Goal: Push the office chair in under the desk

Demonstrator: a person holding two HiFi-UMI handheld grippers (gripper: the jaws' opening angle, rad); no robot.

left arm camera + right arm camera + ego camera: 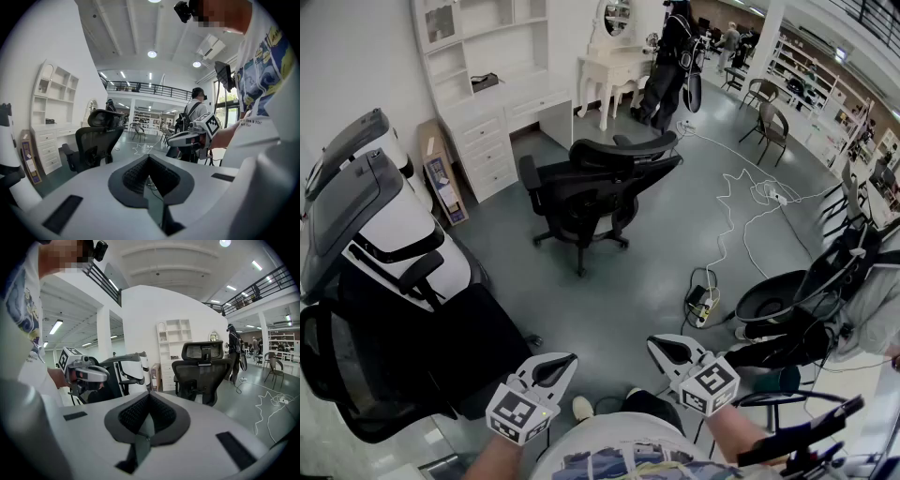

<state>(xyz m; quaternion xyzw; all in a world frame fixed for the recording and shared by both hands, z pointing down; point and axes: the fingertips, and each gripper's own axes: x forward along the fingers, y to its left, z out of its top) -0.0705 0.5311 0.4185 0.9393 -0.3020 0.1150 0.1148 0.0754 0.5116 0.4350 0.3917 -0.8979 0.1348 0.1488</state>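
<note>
A black mesh office chair (pixel 592 187) stands on the grey floor, a short way out from the white desk with shelves (pixel 499 114) along the left wall. The same chair (pixel 93 139) shows at the left of the left gripper view, and the chair (pixel 204 370) is straight ahead in the right gripper view. My left gripper (pixel 561 364) and right gripper (pixel 664 347) hang close to my body, far from the chair. Both are shut with nothing between the jaws. Each gripper view shows its own closed jaws, left gripper (pixel 149 159) and right gripper (pixel 149 397).
Several white-and-black chairs (pixel 384 234) crowd the near left. White cables (pixel 750 197) and a power strip (pixel 703 305) lie on the floor to the right, beside a dark chair (pixel 797 300). A person (pixel 670 66) stands by a white dressing table (pixel 609 75) at the back.
</note>
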